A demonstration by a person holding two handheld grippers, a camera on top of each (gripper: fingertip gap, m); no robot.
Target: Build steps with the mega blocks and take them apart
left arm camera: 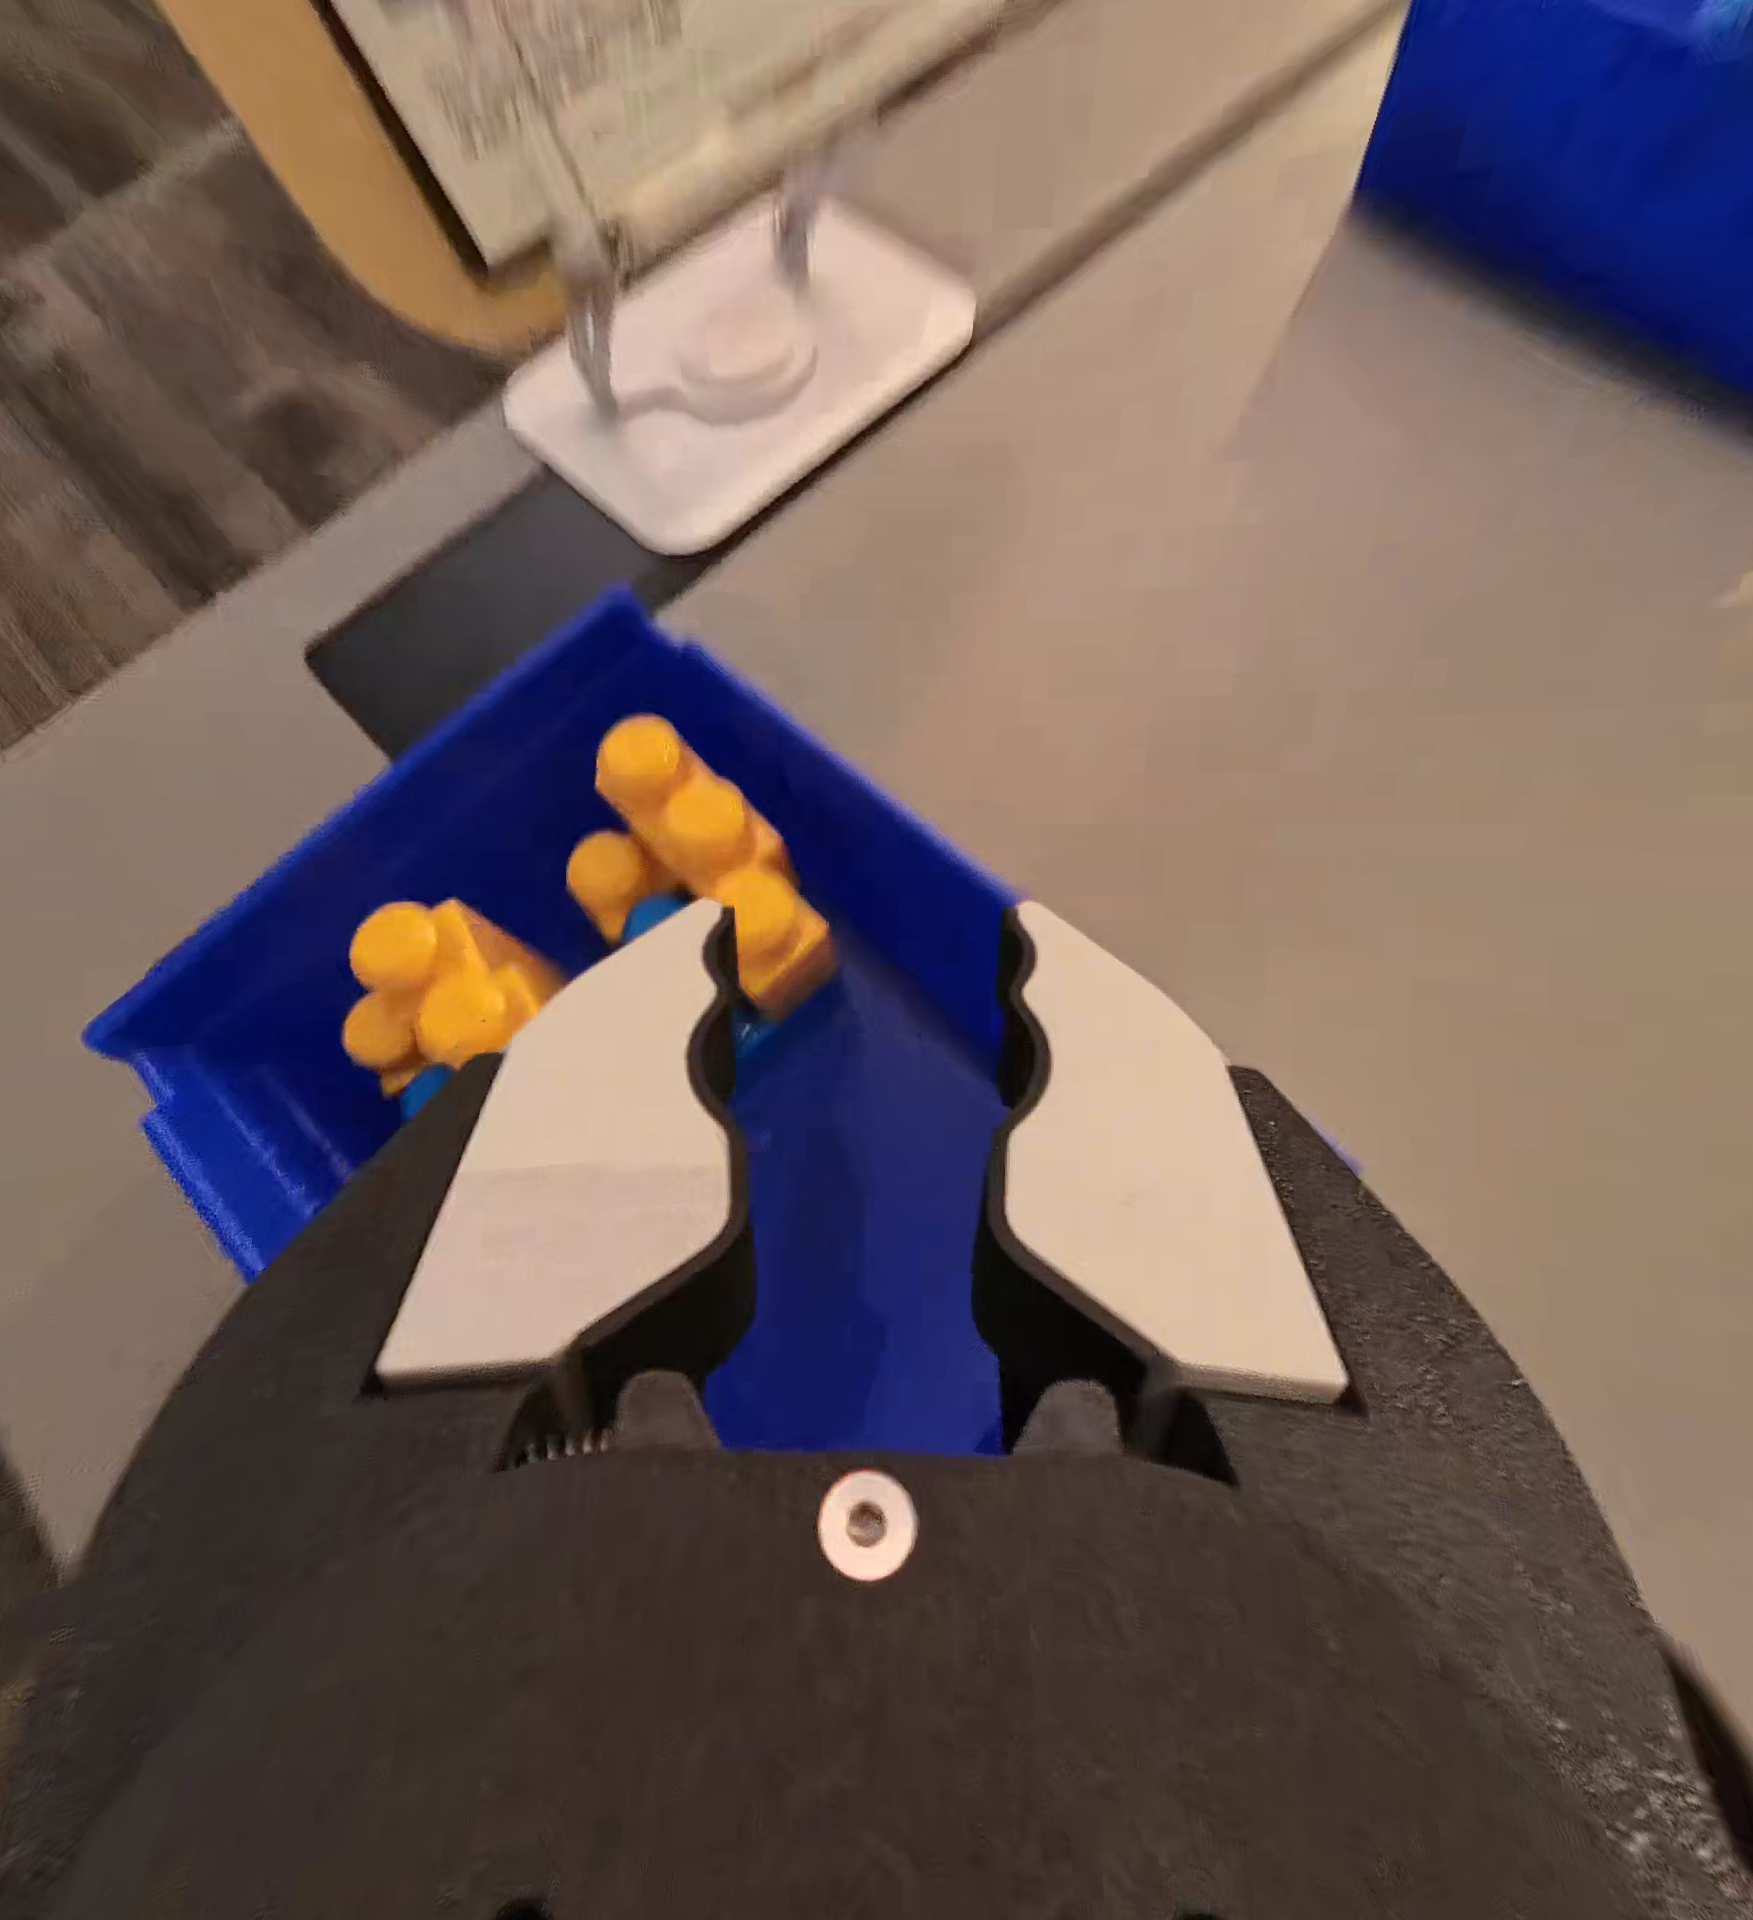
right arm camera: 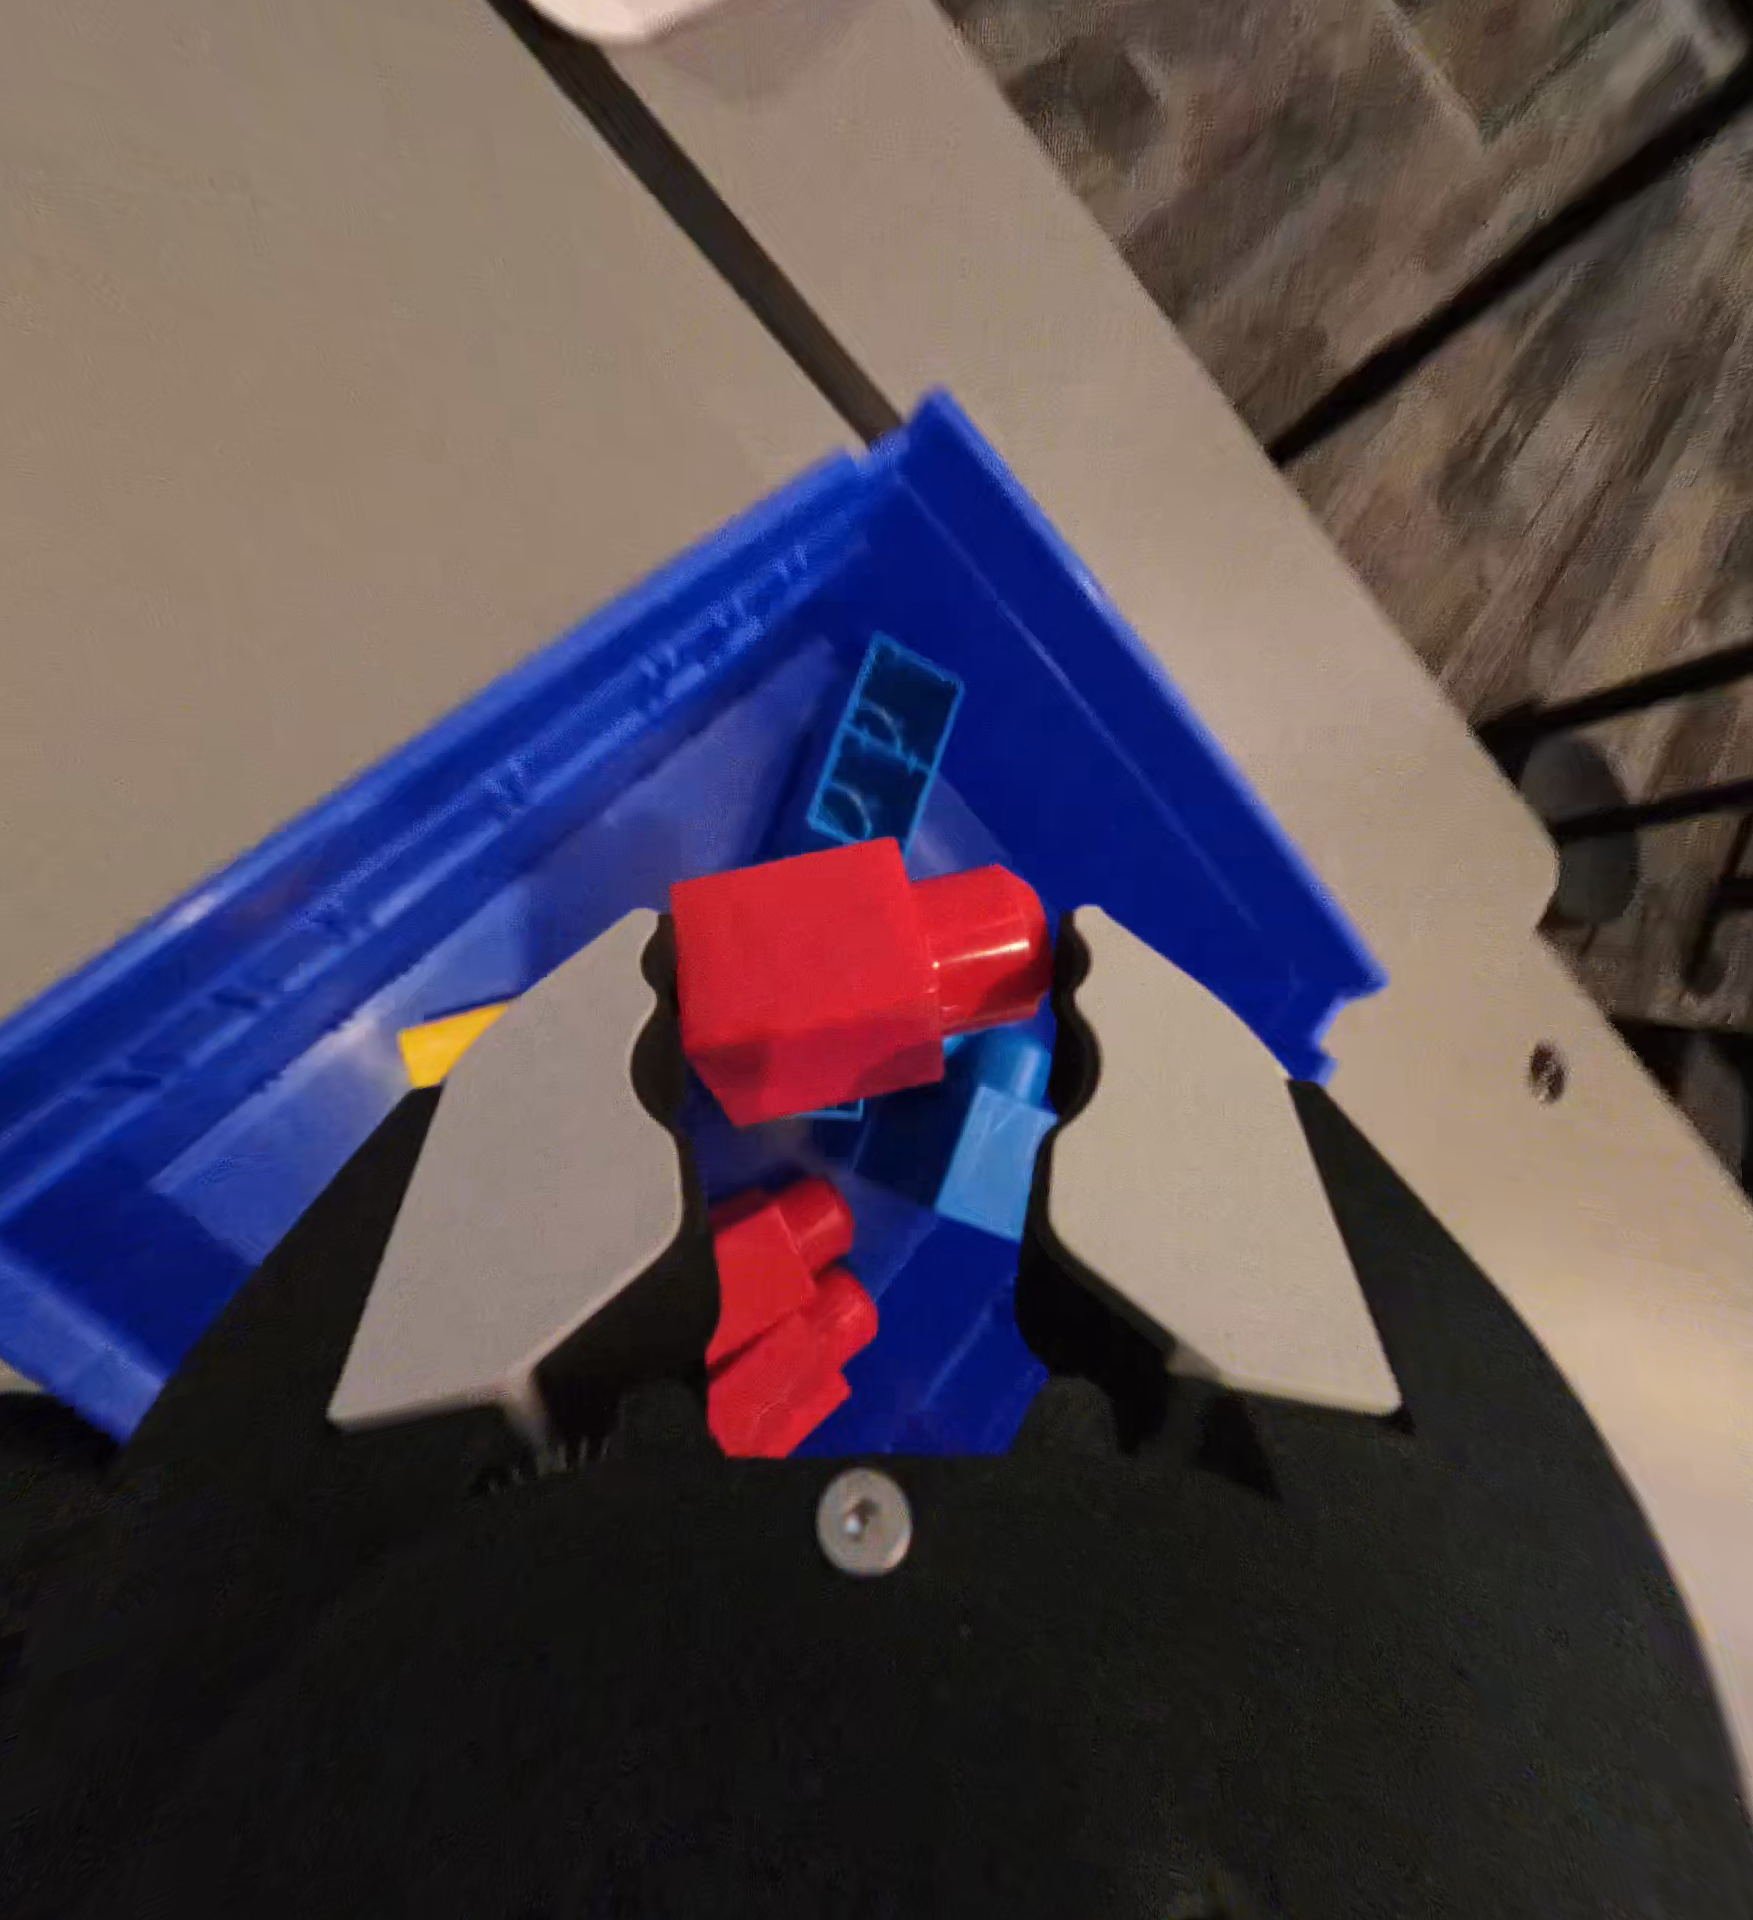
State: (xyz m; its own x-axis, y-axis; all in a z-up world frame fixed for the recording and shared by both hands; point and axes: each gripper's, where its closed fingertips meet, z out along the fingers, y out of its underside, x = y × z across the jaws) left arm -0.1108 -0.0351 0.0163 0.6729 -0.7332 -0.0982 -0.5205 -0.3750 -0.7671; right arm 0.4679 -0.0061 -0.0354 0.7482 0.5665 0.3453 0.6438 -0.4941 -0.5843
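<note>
Red plastic, light and stiff: our right tongs [right arm camera: 861,997] pinch a small red block [right arm camera: 810,977] by its flat sides above the blue bin [right arm camera: 1111,665]. Our left tongs [left arm camera: 861,997] hang spread; yellow blocks [left arm camera: 706,831] lie at eleven o'clock.

1. The left wrist view looks steeply down along its tongs [left arm camera: 861,914] into a blue bin [left arm camera: 498,790] close below, grey worktop [left arm camera: 1267,831] beyond.
2. The right wrist view looks steeply down, close, into a blue bin [right arm camera: 1059,665].
3. Whether both views show the same bin cannot be told.
</note>
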